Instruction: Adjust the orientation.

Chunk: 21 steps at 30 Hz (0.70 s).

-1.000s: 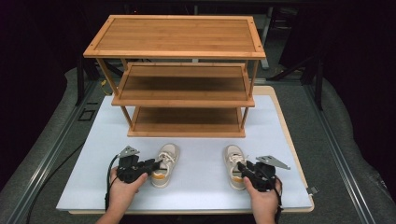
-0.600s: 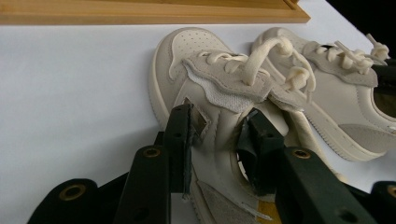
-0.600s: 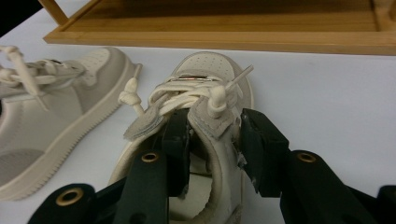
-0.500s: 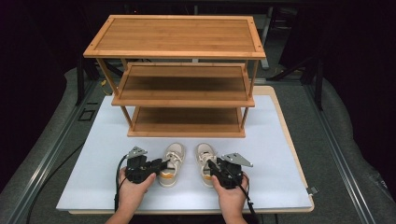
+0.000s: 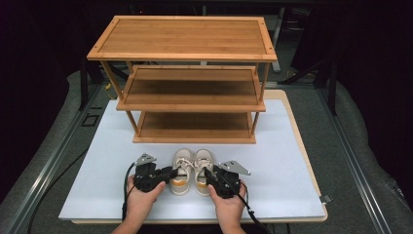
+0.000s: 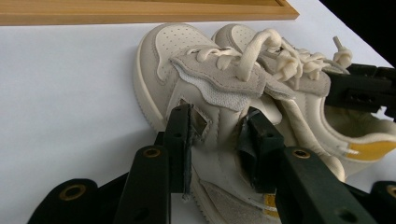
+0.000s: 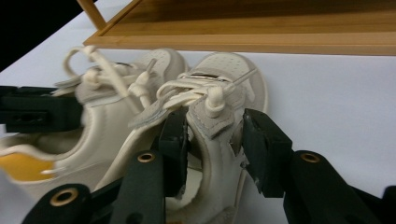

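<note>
Two small cream sneakers with yellow insoles stand side by side on the white table, toes toward the rack. My left gripper (image 5: 169, 174) (image 6: 217, 140) is shut on the outer side wall of the left shoe (image 5: 181, 168) (image 6: 187, 70). On the right shoe (image 5: 202, 168) (image 7: 224, 79), my right gripper (image 5: 208, 176) (image 7: 212, 144) is shut across the side wall by the laces. In each gripper view the other gripper's black jaw shows at the far shoe.
A three-tier wooden shoe rack (image 5: 187, 78) stands at the back of the white table (image 5: 97, 161), all its shelves bare. The bottom shelf edge (image 7: 280, 42) lies just beyond the toes. Grey floor surrounds the table.
The right gripper has slid its shoe leftward until it sits against the left shoe. The left gripper and its shoe moved slightly right.
</note>
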Tool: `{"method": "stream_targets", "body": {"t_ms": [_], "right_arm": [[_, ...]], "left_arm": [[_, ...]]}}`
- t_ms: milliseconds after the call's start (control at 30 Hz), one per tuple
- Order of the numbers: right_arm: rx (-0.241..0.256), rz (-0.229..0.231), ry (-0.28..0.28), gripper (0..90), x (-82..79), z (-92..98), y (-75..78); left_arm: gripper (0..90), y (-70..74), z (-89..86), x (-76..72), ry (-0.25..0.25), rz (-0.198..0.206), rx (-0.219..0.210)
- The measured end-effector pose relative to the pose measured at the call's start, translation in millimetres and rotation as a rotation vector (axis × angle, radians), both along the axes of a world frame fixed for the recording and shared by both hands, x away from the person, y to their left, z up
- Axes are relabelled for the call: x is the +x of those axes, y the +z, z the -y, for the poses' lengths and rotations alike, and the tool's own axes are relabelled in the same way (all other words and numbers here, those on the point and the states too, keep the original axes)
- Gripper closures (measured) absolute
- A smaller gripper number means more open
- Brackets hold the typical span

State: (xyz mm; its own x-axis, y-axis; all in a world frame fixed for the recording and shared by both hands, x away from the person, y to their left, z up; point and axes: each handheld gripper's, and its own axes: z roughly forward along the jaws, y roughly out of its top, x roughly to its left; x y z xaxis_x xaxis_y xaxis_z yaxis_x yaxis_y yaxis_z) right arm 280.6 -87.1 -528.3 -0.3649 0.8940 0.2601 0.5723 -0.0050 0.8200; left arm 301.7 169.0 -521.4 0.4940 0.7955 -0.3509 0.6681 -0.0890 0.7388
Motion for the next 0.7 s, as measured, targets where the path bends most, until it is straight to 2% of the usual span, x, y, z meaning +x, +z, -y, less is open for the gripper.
{"method": "stream_targets", "body": {"t_ms": [100,200,367,400,500,600,700], "right_arm": [[-0.004,0.011,0.001,59.9,-3.2,2.2,-0.7],[0.006,0.016,0.007,59.0,-8.1,7.4,-1.8],[0.009,0.031,0.007,57.7,-7.0,7.5,-2.6],[0.013,0.028,0.008,57.6,-6.5,7.5,-2.3],[0.017,0.022,0.015,57.5,-5.5,8.9,-2.0],[-0.013,0.026,0.039,55.8,-4.9,10.0,-0.6],[-0.020,0.047,0.038,53.4,-5.3,12.2,2.7]], "left_arm": [[66.3,-0.7,6.0,0.1,-0.005,0.003,-0.001],[66.4,-2.2,10.5,-0.5,-0.005,0.000,-0.023],[66.3,-2.2,13.6,-2.5,0.003,-0.004,-0.025],[66.2,-3.3,13.1,-3.8,0.011,-0.006,-0.043],[65.9,-3.3,13.1,-4.4,0.011,-0.004,-0.038],[63.1,-2.5,10.3,-3.1,0.001,-0.005,-0.043],[60.1,-2.8,8.0,-2.8,-0.004,-0.006,-0.049]]}}
